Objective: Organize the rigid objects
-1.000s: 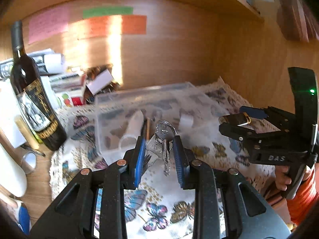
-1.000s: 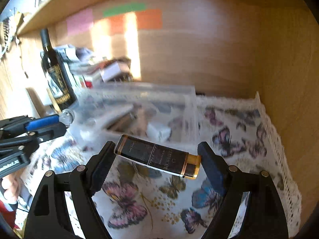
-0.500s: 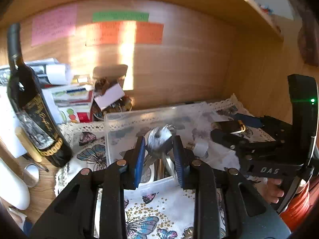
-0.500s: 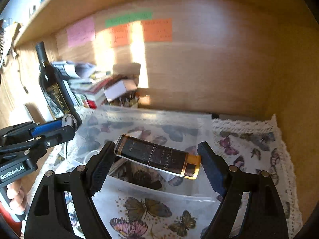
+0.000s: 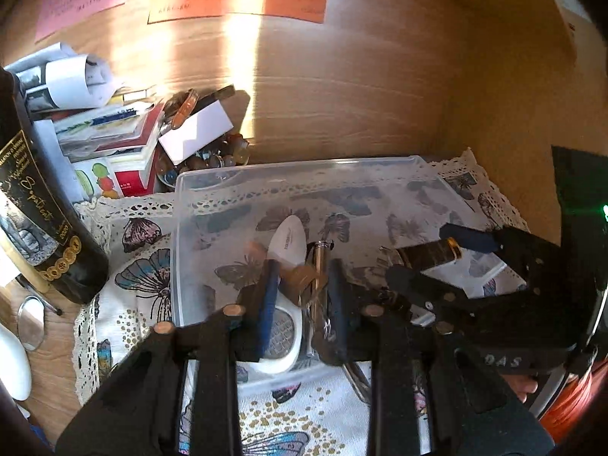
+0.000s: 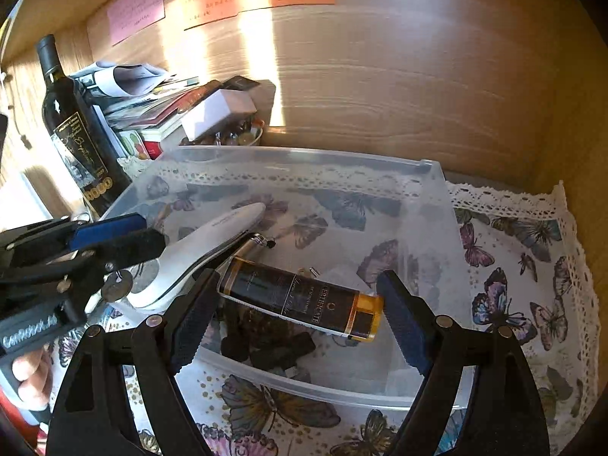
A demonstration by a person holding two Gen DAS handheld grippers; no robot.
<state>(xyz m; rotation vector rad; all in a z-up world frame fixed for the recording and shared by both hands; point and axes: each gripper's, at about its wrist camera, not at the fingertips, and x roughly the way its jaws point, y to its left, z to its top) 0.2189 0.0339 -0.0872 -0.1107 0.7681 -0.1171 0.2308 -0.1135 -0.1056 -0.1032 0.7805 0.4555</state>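
Note:
A clear plastic bin (image 5: 266, 169) (image 6: 437, 174) stands on a butterfly-print cloth. My left gripper (image 5: 302, 296) is shut on a bunch of keys (image 5: 309, 285) and holds it over the bin's near left part; it also shows in the right wrist view (image 6: 114, 235), keys (image 6: 117, 287) hanging below. My right gripper (image 6: 300, 304) is shut on a dark lighter with a gold end (image 6: 300, 298), held lengthwise over the bin; it also shows in the left wrist view (image 5: 429, 262). In the bin lie a white foot file (image 5: 287, 243) (image 6: 205, 243) and a pen (image 5: 321, 254).
A dark wine bottle (image 5: 34, 197) (image 6: 76, 133) stands left of the bin. Books, papers and a jar of small items (image 5: 125, 129) are piled behind it. Wooden walls close the back and right. A small mirror (image 5: 30, 319) lies at the left.
Both grippers moved forward and now hang over the bin, each still holding its object. The keys and the lighter are lower, closer to the bin's floor.

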